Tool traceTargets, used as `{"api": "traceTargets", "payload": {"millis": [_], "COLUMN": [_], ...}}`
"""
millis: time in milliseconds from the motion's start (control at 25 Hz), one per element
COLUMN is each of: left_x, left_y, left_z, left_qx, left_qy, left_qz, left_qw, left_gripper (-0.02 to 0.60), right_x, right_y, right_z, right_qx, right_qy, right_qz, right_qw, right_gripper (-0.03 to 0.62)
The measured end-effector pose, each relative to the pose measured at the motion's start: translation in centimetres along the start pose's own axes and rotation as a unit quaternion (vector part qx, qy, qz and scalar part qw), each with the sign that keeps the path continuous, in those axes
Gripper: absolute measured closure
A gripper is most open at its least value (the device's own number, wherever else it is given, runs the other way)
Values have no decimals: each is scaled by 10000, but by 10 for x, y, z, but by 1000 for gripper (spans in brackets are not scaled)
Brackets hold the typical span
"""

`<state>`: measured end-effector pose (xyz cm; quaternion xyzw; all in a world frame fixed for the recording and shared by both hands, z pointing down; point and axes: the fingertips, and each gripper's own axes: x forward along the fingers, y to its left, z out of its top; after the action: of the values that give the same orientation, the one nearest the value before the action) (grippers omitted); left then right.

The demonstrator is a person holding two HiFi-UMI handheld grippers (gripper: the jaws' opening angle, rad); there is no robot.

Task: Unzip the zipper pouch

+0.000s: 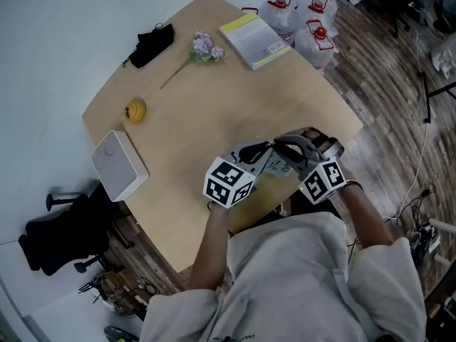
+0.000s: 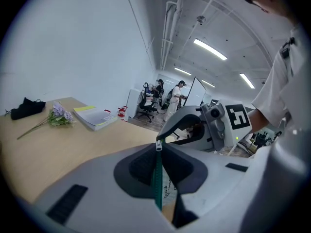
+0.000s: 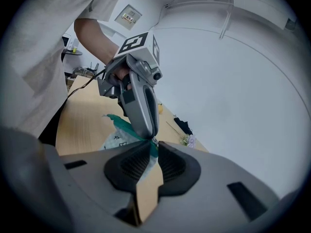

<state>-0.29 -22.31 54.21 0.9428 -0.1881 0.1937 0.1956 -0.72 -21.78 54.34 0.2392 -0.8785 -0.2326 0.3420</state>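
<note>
**Two hand-held grippers pinch a pale, patterned fabric zipper pouch (image 3: 112, 139) between them above the near edge of a light wooden surface (image 1: 206, 112).**
The left gripper (image 2: 158, 148) has its fingers closed on the pouch's green zip tape (image 2: 156, 181), with a small silver zipper slider (image 2: 158, 145) right at their tips. The right gripper (image 3: 151, 148) has its fingers pressed together on the same green edge, tip to tip with the left. Farther back on the surface lie a yellow-edged book (image 1: 255, 40), a sprig of lilac flowers (image 1: 205, 47), a black cloth (image 1: 152, 43), a small yellow object (image 1: 135, 110) and a white box (image 1: 120, 164).
</note>
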Motion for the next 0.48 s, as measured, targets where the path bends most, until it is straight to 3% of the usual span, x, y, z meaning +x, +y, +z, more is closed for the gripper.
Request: {"api": "traceTargets", "payload": {"millis": [360,480], "left_x": [-6,-11], "left_y": [-25,-33], "left_z": [12,20], "left_qx": [205,263], "left_qy": [2,20], "left_qz": [268,413], "left_qw": [9994,9988], "left_gripper": [531,531], "right_x": [-28,-36], "right_y": [0,-3], "right_z": [10,16], "right_qx": [340,311], "right_qy": [-118,-277], "right_qz": [-73,79], "right_qw": [9993,9991], "right_gripper": [534,534]}}
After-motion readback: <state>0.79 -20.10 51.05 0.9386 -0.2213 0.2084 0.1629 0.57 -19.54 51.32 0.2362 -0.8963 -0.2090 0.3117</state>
